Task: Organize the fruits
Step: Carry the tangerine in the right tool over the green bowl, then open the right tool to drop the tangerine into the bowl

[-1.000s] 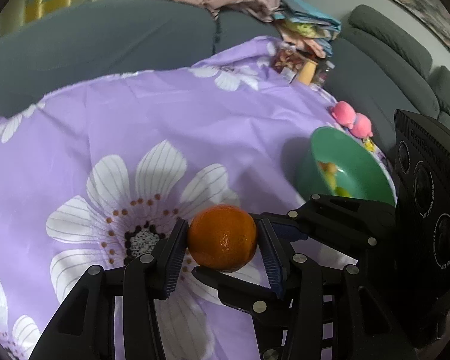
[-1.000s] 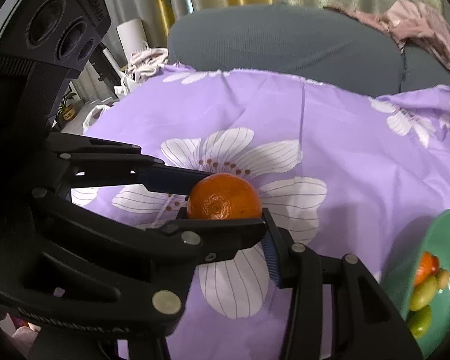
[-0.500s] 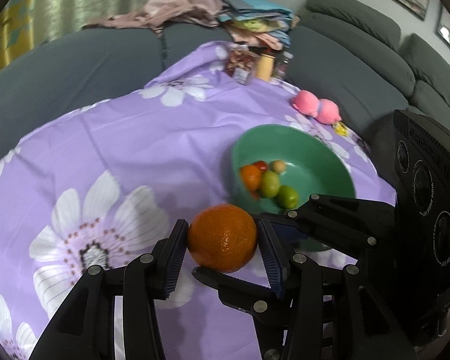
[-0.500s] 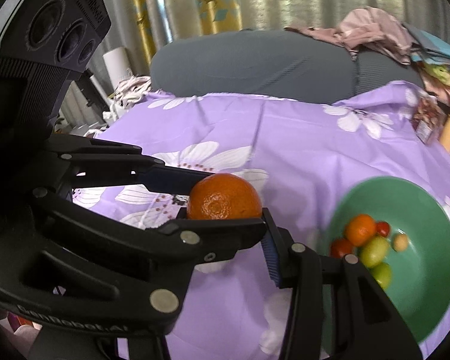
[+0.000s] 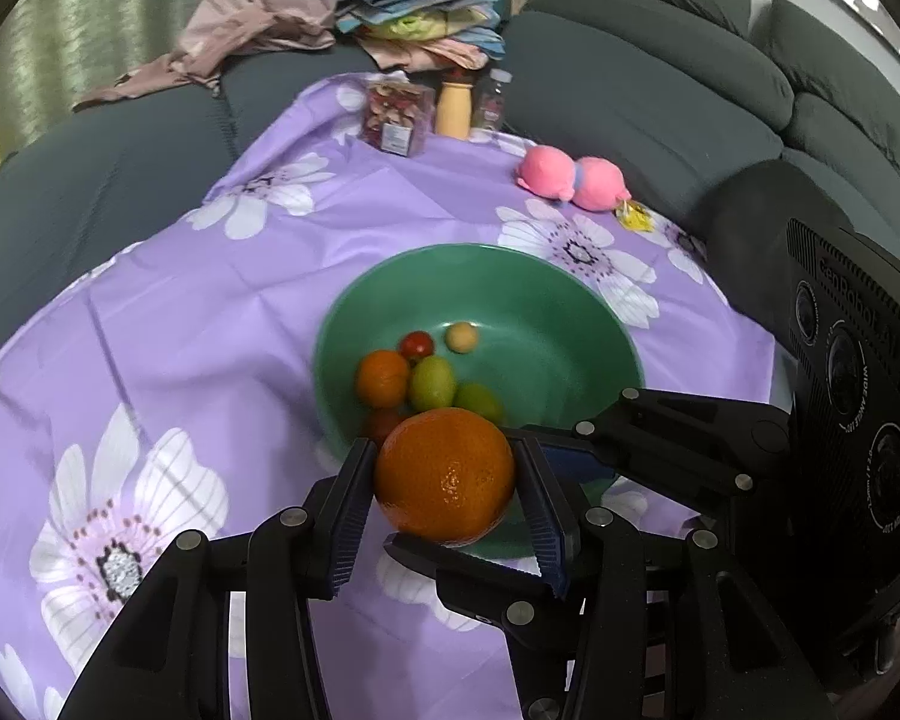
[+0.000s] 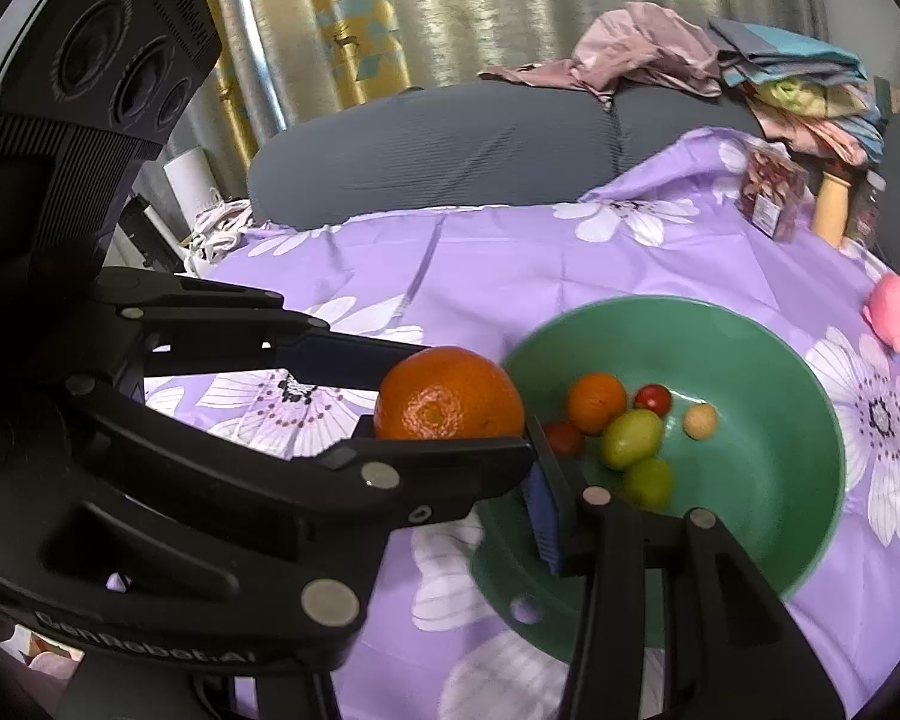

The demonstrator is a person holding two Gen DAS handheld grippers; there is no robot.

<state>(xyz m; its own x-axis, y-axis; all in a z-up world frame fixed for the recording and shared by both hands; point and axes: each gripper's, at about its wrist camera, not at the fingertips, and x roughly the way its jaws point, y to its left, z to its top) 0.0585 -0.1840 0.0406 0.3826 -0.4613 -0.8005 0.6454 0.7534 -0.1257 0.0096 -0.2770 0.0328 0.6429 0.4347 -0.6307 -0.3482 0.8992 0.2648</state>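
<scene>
A large orange [image 5: 444, 474] hangs just above the near rim of a green bowl [image 5: 480, 252]. My left gripper [image 5: 444, 483] is shut on it from both sides. In the right wrist view my right gripper [image 6: 450, 420] is shut on the same orange [image 6: 447, 393], crosswise to the left one. One of the right gripper's fingers [image 5: 576, 459] reaches in from the right; the left gripper's finger [image 6: 342, 354] hides part of the right one's. The bowl [image 6: 678, 303] holds a small orange [image 5: 383, 377], green fruits [image 5: 432, 383], a red tomato [image 5: 417, 345] and a small tan fruit [image 5: 462, 337].
A purple flowered cloth [image 5: 210, 330] covers the table. Beyond the bowl lie a pink plush toy [image 5: 570, 177], a snack box [image 5: 397, 117] and a bottle [image 5: 453, 108]. A grey sofa [image 5: 630, 102] wraps around behind, with piled clothes [image 5: 414, 18] on it.
Both grippers carried the orange sideways over the cloth to the green bowl. The bowl has moved from the edge of the views to just behind the orange. The grip has not changed.
</scene>
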